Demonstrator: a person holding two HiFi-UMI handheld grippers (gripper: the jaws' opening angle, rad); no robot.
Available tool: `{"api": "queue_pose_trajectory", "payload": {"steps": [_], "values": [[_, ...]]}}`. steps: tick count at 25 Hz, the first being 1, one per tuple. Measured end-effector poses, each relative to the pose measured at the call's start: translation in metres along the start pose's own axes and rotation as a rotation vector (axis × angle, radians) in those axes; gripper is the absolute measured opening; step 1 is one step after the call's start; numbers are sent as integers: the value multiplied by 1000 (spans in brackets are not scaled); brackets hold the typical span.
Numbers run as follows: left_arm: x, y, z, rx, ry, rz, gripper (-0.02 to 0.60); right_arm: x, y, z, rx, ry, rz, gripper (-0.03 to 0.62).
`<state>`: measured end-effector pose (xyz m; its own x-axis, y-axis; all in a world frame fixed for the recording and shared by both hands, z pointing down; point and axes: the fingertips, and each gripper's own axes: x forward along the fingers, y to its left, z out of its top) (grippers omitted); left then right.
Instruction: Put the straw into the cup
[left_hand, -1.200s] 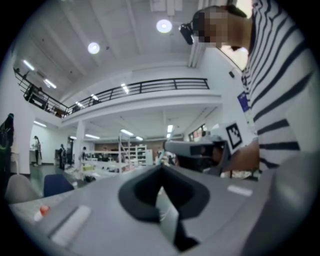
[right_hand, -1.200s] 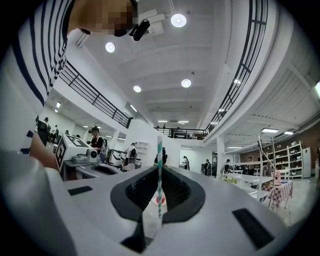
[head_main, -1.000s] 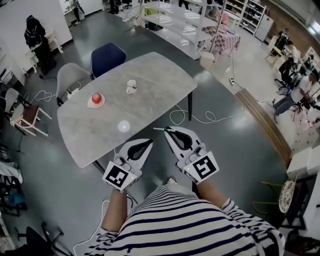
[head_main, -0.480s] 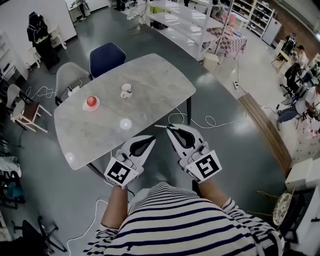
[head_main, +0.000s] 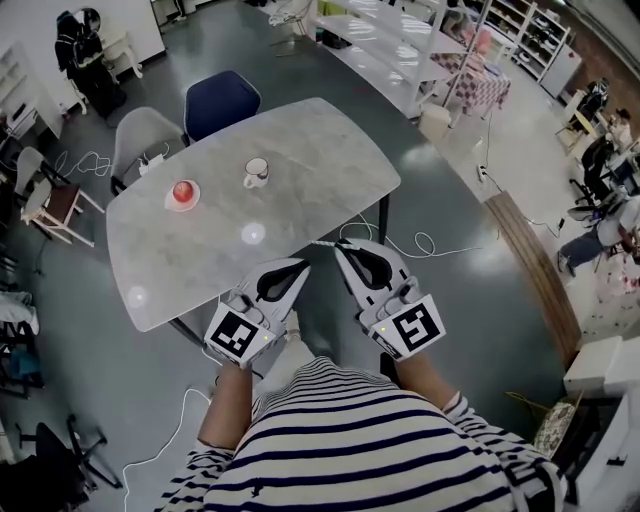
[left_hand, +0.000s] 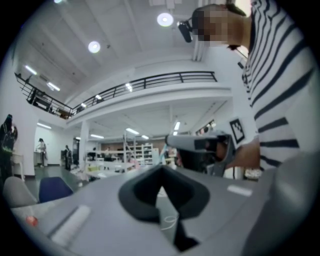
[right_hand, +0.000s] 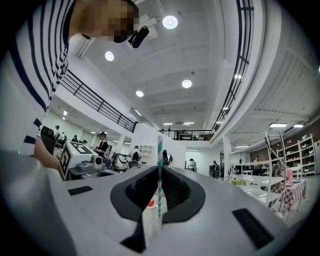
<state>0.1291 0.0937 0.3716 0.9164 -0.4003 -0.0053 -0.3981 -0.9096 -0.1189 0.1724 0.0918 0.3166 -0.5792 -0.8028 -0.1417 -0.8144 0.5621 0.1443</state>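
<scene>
Right gripper (head_main: 340, 245) clamps the striped straw (head_main: 322, 243) crosswise; mug (head_main: 256, 173) ahead-left, toward the table (head_main: 330, 150) far edge; left gripper (head_main: 300, 265) jaws together, empty

The table (head_main: 310, 150) top looks like grey stone. It is smooth, with a soft shine where lamps glint on it. On the table, the cup (head_main: 257, 173) looks like glossy white china. The floor (head_main: 460, 290) round the table is dark, smooth and very shiny. At the table's near edge, the left gripper (head_main: 300, 265) and right gripper (head_main: 340, 246) have matt pale plastic shells with black, rubbery-looking insides. The straw (right_hand: 160, 170) looks like paper, striped green and white. The shirt (head_main: 380, 440) is striped cloth.
</scene>
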Motion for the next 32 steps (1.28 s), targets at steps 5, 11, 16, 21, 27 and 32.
{"api": "queue_pose_trajectory", "payload": {"steps": [5,11,16,21,27,32], "values": [[17,33,-7,-3,-20,16,6,26,-22,-13,-5,12,5,23],[39,92,-12,8,-30,23,6,77,-54,-22,-21,4,10,23],[40,158,-12,-1,-44,44,6,141,-70,-28,-21,-3,18,23],[44,219,-16,12,-35,56,6,199,-87,-34,-26,-9,33,23],[38,291,-16,40,-36,87,6,265,-101,-36,-48,-26,54,23],[25,336,-16,35,-55,127,6,304,-106,-44,-63,-22,55,23]]}}
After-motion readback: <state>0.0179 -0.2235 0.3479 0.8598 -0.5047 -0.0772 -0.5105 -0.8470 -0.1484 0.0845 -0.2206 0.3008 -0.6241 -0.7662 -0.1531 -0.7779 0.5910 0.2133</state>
